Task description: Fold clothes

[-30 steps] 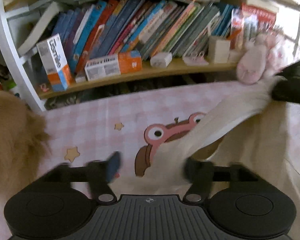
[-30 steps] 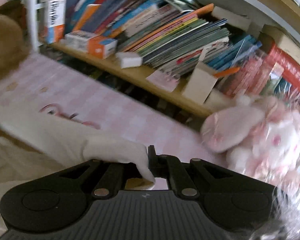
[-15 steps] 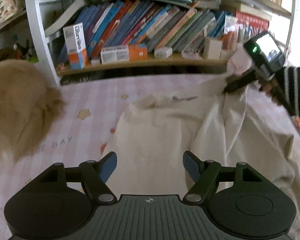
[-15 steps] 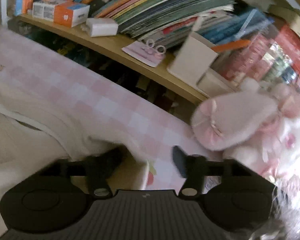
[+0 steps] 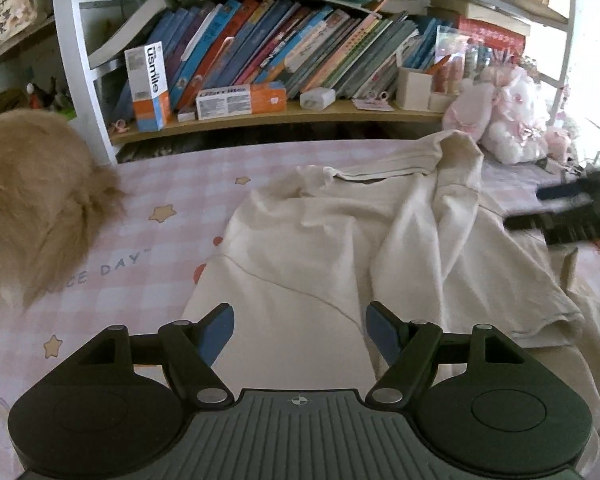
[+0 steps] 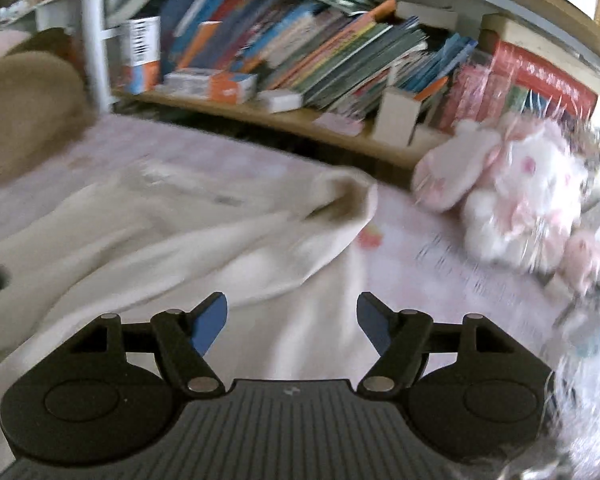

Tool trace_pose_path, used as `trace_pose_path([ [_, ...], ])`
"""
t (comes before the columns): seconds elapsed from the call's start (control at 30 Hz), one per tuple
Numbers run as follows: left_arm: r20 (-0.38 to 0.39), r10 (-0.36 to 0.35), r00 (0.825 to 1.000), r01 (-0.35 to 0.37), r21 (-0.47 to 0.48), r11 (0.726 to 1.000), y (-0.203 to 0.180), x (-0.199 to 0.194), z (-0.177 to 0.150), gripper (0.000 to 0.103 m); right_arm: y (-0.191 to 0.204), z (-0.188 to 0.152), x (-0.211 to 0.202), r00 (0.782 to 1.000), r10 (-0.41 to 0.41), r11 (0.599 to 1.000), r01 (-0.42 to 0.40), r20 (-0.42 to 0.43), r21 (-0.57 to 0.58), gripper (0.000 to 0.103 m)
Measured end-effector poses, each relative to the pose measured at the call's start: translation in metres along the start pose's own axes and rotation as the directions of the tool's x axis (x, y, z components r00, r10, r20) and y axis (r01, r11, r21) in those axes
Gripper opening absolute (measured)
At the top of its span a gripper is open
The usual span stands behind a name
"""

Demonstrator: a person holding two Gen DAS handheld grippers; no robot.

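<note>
A crumpled cream-white cotton garment [image 5: 340, 248] is lying on a bed covered with a pink-and-white checked sheet printed with stars [image 5: 148, 216], one ribbed edge rising in a fold toward the far side. The left gripper [image 5: 298, 332] is hovering over the near part of the garment; its jaws are standing wide apart, blue pads [image 5: 216, 330] showing, with cloth below them but nothing pinched between them. The right gripper [image 6: 292, 326] is positioned over the garment's right-hand portion [image 6: 204, 248]; its jaws have just been opening and are now standing wide, holding nothing, the fabric lying loose beneath. In the left wrist view the right gripper [image 5: 568, 216] is appearing as a dark blur at the right edge, just beside the garment. A tan, long-furred plush mass [image 5: 32, 208] is resting on the sheet at the left, apart from the garment. A pink-and-white plush rabbit toy [image 6: 512, 196] is sitting at the far right of the bed, near the garment's raised corner. Behind the bed, a wooden shelf [image 5: 284, 116] is carrying a row of leaning books [image 5: 284, 52] and orange-and-white cardboard boxes [image 5: 240, 98].
</note>
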State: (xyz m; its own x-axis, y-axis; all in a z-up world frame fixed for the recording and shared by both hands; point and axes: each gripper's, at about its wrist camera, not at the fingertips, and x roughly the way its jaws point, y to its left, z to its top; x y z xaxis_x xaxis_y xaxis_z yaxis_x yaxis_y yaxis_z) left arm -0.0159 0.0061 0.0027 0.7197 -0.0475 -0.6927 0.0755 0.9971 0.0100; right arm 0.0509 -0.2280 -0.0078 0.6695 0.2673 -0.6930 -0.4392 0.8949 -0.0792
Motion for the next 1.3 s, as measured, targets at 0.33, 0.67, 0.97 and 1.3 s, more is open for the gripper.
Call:
trace_pose_path([
  [0.33,0.029,-0.013,0.999,0.013,-0.014,1.0,-0.002,-0.021,-0.026,0.075,0.086,-0.051,-0.056,0.997,0.07,0.994,-0.072,-0.024,-0.079,0.07],
  [0.67,-0.014,0.071,0.997,-0.071,-0.027,0.997,0.022,-0.023,-0.052,0.075,0.107,-0.057,-0.063,0.998,0.06,0.989,-0.061,-0.014,-0.137,0.069],
  [0.97,-0.05,0.195,0.979,-0.201,-0.157,0.967,0.072,-0.022,-0.074,0.067,0.116,-0.056,-0.047,0.999,0.018,0.983,-0.024,-0.035,-0.184,0.067],
  [1.3,-0.092,0.141,0.986,-0.157,-0.198,0.968,0.089,-0.01,-0.081,0.007,0.128,-0.044,-0.025,0.998,0.007,0.967,-0.023,-0.063,-0.252,0.062],
])
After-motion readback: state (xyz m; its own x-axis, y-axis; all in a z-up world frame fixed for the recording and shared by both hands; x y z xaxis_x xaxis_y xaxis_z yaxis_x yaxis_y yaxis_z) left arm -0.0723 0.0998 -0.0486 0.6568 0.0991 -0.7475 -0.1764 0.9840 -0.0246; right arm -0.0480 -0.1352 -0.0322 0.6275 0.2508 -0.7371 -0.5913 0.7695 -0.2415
